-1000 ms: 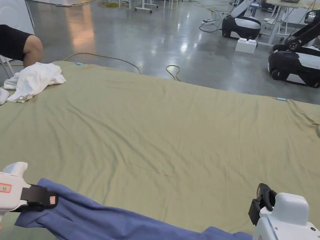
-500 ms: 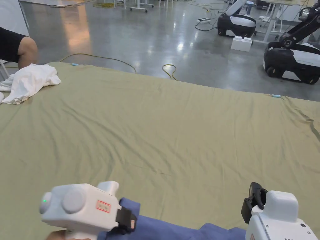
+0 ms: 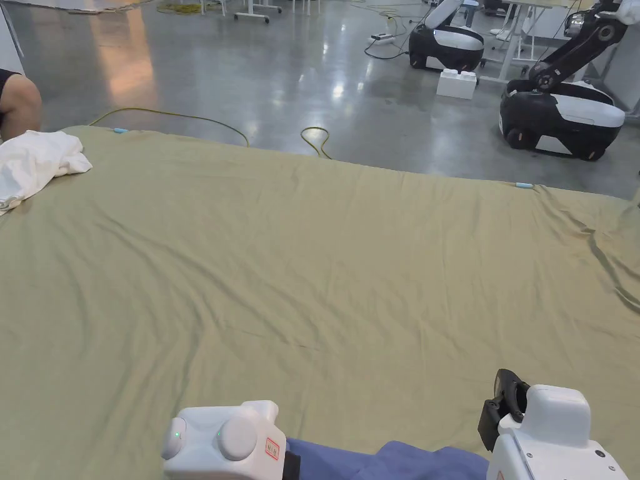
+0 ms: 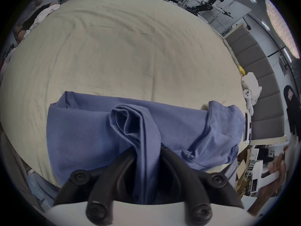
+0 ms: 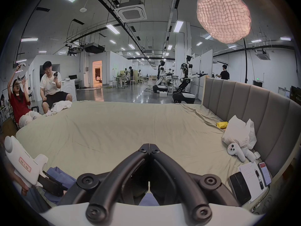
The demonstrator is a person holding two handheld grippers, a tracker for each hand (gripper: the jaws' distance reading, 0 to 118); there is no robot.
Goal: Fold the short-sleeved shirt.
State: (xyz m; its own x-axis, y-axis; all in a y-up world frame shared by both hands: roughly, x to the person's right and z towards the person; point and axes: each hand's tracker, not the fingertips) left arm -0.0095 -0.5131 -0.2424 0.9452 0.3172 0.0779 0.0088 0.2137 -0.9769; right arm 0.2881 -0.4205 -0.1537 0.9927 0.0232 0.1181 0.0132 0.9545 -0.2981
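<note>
The blue short-sleeved shirt lies bunched along the near edge of the olive-green bed sheet. In the head view a strip of the shirt shows at the bottom edge. My left gripper is shut on a raised fold of the shirt, with cloth running down between both jaws. In the head view the left gripper sits at the bottom centre-left. My right gripper is shut with its tips touching and nothing between them. The right gripper is held above the sheet, just right of the shirt, pointing away.
A white garment pile lies at the sheet's far left corner, with seated people beyond it. A grey headboard lines the right side, with a plastic bag, controllers, a phone and a notepad against it. Wheeled robots stand on the floor.
My left gripper has travelled right along the near edge, carrying the shirt's left part toward the right gripper. The right gripper has stayed where it was. The head camera panned slightly.
</note>
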